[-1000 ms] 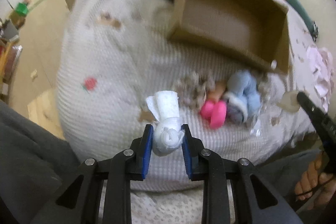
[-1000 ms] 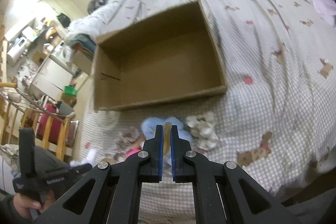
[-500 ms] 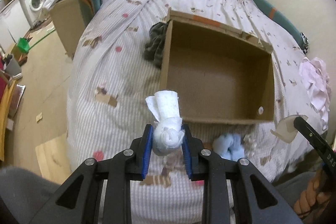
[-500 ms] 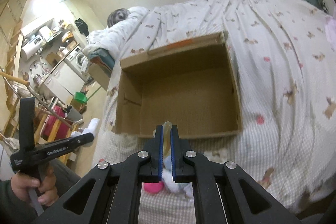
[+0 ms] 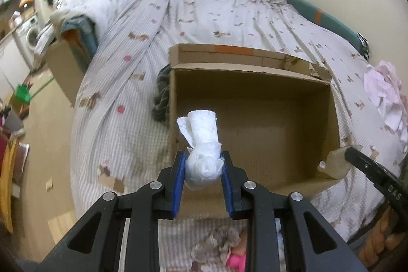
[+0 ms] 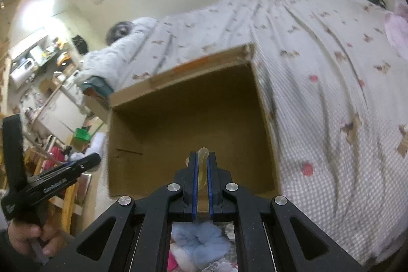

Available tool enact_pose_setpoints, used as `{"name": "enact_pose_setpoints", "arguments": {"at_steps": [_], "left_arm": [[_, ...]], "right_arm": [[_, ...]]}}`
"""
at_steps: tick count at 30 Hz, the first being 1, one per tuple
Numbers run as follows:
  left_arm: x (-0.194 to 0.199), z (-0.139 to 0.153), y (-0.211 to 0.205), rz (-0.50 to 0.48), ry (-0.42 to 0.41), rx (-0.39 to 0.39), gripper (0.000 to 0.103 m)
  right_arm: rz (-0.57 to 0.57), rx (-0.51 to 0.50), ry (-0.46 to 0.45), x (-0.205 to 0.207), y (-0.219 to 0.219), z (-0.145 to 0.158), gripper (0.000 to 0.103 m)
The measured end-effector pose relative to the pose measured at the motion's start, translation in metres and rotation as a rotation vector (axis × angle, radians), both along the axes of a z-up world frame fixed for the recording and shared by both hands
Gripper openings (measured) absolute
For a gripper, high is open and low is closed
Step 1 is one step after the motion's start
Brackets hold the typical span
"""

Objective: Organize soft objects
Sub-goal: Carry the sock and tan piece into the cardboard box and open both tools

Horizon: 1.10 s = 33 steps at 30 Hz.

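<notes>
My left gripper is shut on a white rolled sock, which sticks up between the blue pads above the near left part of an open, empty cardboard box. In the right wrist view my right gripper is shut on a thin, pale yellow soft piece above the same box, near its front wall. That right gripper shows at the box's near right corner with the beige piece. A pile of soft things lies under both grippers: a pink one, a grey-beige cloth, a blue fluffy one.
The box stands on a bed with a patterned sheet. A dark grey cloth lies against the box's left wall, and pink cloth lies at the right. A second carton stands left of the bed, beside the floor.
Both grippers have moved forward and up from over the pile to the box's near edge, each keeping its grip. The pile has slid under the grippers and the box fills more of both views.
</notes>
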State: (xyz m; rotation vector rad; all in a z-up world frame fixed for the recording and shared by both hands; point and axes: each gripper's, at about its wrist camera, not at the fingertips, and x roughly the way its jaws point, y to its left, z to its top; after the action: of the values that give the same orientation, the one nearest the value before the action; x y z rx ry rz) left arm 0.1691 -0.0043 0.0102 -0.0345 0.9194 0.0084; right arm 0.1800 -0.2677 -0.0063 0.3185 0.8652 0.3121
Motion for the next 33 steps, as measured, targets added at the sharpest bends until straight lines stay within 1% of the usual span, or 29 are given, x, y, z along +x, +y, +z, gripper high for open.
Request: {"name": "enact_pose_setpoints", "arguments": {"at_steps": [2, 6, 8, 9, 12, 14, 16, 24, 31, 32, 33], "left_arm": [[0.001, -0.006, -0.007, -0.02, -0.014, 0.027, 0.024], [0.005, -0.019, -0.015, -0.066, -0.024, 0.039, 0.025], [0.009, -0.026, -0.015, -0.068, -0.023, 0.027, 0.025], [0.011, -0.03, -0.014, -0.064, -0.01, 0.02, 0.025], [0.018, -0.045, -0.003, -0.015, 0.051, -0.056, 0.025], [0.021, -0.051, -0.001, -0.002, 0.069, -0.059, 0.025], [0.024, -0.052, 0.001, 0.01, 0.071, -0.051, 0.025], [0.03, -0.047, 0.006, 0.019, 0.072, -0.104, 0.025], [0.028, -0.046, 0.002, 0.007, 0.07, -0.094, 0.025], [0.028, -0.046, 0.002, 0.009, 0.072, -0.093, 0.028], [0.028, -0.046, 0.002, 0.009, 0.073, -0.096, 0.028]], "right_arm": [[-0.01, -0.04, 0.025, 0.006, 0.002, -0.008, 0.007], [-0.002, -0.082, 0.059, 0.01, 0.008, -0.021, 0.007], [0.009, -0.104, 0.058, 0.012, 0.012, -0.023, 0.007], [0.014, -0.114, 0.06, 0.013, 0.014, -0.025, 0.007], [0.025, -0.126, 0.072, 0.016, 0.019, -0.029, 0.007], [0.034, -0.13, 0.08, 0.018, 0.023, -0.032, 0.007], [0.04, -0.134, 0.087, 0.02, 0.027, -0.034, 0.007], [0.076, -0.151, 0.105, 0.019, 0.038, -0.044, 0.008], [0.057, -0.132, 0.103, 0.02, 0.033, -0.043, 0.008], [0.054, -0.126, 0.105, 0.021, 0.033, -0.043, 0.008], [0.051, -0.125, 0.106, 0.021, 0.032, -0.043, 0.009]]}}
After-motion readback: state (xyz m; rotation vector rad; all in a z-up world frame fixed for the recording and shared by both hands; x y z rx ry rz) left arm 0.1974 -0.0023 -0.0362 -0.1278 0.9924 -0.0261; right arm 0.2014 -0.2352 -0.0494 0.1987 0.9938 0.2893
